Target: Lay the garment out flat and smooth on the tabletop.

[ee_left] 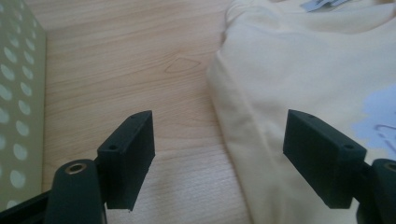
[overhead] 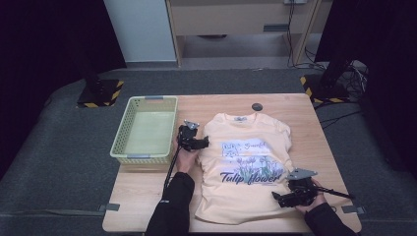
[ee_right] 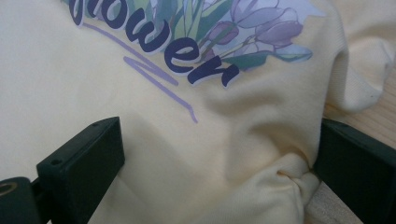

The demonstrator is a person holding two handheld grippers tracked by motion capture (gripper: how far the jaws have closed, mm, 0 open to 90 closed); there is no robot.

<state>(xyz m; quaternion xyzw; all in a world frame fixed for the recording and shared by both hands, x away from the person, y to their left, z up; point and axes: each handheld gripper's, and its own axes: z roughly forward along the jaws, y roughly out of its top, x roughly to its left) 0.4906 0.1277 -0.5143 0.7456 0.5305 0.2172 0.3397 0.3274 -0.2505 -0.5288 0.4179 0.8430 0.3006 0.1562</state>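
Straddling soft creased yellow T-shirt (ee_right: 196, 154), blocky black right gripper (ee_right: 219, 158)

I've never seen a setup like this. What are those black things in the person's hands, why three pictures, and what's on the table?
A person holds two hand-held grippers, black two-jaw clamps. The high view looks down on the table; each other picture comes from a camera riding on one gripper. A pale yellow T-shirt printed "Tulip flower" lies flat beside a light green plastic basket. The left gripper stands open astride the shirt's edge, one jaw over bare wood, gripping nothing. The right gripper has bunched shirt fabric between its jaws; whether it pinches yet is unclear.
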